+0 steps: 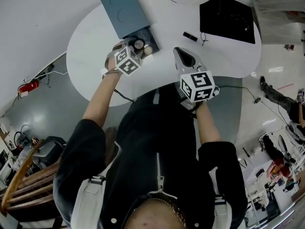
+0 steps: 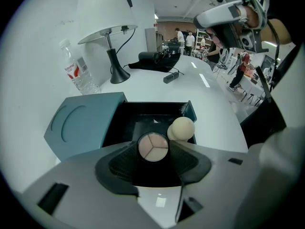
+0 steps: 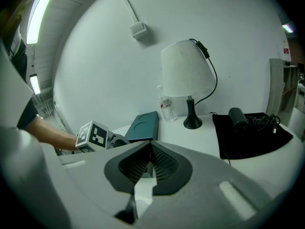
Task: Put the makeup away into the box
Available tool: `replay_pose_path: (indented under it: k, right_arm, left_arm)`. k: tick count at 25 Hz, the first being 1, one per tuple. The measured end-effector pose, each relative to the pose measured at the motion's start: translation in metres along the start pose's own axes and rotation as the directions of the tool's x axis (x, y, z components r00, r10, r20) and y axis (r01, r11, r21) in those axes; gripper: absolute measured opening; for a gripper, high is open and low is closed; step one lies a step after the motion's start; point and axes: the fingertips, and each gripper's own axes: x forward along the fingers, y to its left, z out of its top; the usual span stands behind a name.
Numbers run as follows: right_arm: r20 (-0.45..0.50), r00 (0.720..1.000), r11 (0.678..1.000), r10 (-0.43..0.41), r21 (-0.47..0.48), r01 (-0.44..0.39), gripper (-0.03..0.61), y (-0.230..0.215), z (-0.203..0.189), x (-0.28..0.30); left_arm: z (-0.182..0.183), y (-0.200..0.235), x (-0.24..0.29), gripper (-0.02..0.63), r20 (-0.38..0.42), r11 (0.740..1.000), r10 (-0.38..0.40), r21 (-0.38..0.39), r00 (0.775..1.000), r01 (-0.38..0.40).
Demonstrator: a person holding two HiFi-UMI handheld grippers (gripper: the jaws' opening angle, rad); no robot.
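Left gripper [image 2: 153,152]: fingers pinch 1 round compact [image 2: 153,146] with three pale shades, at the near edge of 1 open black box [image 2: 157,104]. In the box: 1 beige sponge [image 2: 181,128]. Touching the box: 1 teal lid [image 2: 83,120]. Right gripper [image 3: 148,149]: fingers pressed together, nothing between. Farther along the counter [image 2: 209,109]: 1 black tube [image 2: 171,77], 1 lamp [image 2: 107,11], 1 water bottle [image 2: 78,75] with an illegible red label.
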Motion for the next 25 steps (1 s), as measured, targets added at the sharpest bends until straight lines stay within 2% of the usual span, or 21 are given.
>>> replay_pose_path:
  k: [8,25]
  right_arm:
    - [-0.003,1.0,1.0,-0.003,0.009,0.003,0.006,-0.0032,0.0006,0.0004]
    - [0.004,1.0,1.0,-0.006,0.01,0.006,0.006,-0.0029,-0.0031,-0.0026]
  left_arm:
    - [-0.0069,-0.0043,0.0058,0.217,-0.055,1.0,-0.023,0.002,0.998,0.024]
    - [-0.0057,-0.0031,0.0016,0.218,-0.035,1.0,-0.022,-0.023,0.999,0.021]
